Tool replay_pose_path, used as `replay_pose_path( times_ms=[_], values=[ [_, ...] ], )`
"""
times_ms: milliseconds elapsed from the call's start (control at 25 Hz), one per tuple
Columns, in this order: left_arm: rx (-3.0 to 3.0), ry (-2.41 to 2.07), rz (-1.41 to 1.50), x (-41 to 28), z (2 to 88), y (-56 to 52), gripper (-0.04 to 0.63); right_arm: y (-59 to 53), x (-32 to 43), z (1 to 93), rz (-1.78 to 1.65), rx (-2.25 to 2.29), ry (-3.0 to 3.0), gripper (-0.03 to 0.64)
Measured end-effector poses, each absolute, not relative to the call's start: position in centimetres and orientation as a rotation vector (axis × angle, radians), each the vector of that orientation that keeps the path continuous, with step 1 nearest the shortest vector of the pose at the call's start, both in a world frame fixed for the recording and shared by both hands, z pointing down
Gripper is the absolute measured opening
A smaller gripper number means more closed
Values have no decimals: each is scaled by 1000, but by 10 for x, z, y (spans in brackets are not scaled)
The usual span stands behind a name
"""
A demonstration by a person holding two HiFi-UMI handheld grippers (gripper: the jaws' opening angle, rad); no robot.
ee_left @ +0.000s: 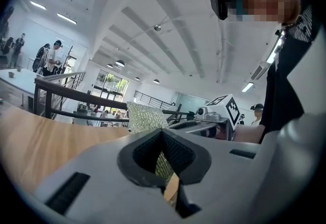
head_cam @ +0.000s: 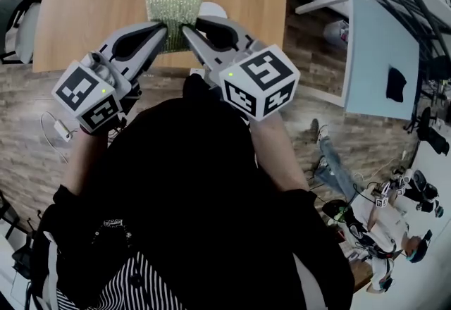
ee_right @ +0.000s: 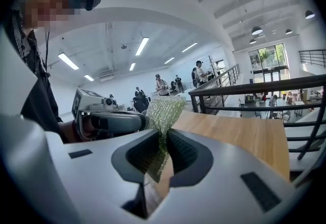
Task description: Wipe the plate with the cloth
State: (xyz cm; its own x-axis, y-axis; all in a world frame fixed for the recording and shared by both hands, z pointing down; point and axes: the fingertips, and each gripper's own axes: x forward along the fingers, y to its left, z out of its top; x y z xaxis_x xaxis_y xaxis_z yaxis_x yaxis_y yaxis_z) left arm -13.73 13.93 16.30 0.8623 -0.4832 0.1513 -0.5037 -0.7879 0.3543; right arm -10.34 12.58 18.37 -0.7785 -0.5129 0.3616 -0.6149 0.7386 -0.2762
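large open hall with a white ceiling and long lamps is behind everything, and some people stand far away near a dark railing (ee_right: 254, 90). close to the person there is a wooden table (head_cam: 106, 5), with a wood-pattern floor (head_cam: 28, 125) beside it.

the green cloth (head_cam: 174, 13) is over the near part of the table, held up between the two grippers. the left gripper (head_cam: 163, 31) has its jaws pressed together on the near edge of the cloth at its left side. in the left gripper view the cloth (ee_left: 145, 116) comes up from between the dark pads of the left gripper (ee_left: 163, 159) and stands upright. the right gripper (head_cam: 187, 31) is also closed on the cloth, just beside the left one. in the right gripper view the mesh fabric (ee_right: 164, 108) is pinched between the pads of the right gripper (ee_right: 163, 154) and rises a little tilted.

the tips of both grippers are very near each other, almost touching. a small white curved piece (head_cam: 215, 9) shows just right of the cloth, behind the right gripper; i cannot tell if this is the plate. the person's arms in black sleeves (head_cam: 91, 182) reach forward to the grippers.
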Motion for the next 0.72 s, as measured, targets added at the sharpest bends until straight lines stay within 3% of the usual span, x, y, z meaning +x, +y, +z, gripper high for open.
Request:
replay_pose_path(
  times_ms=[320,720],
  values=[
    [2598,-705,191,-87,193,69,-7,51,-59,216,670,834,-2670,43],
    [2489,-722,211,-110,219,47,-8,28,-85,242,736,712,-2624,43]
  ],
)
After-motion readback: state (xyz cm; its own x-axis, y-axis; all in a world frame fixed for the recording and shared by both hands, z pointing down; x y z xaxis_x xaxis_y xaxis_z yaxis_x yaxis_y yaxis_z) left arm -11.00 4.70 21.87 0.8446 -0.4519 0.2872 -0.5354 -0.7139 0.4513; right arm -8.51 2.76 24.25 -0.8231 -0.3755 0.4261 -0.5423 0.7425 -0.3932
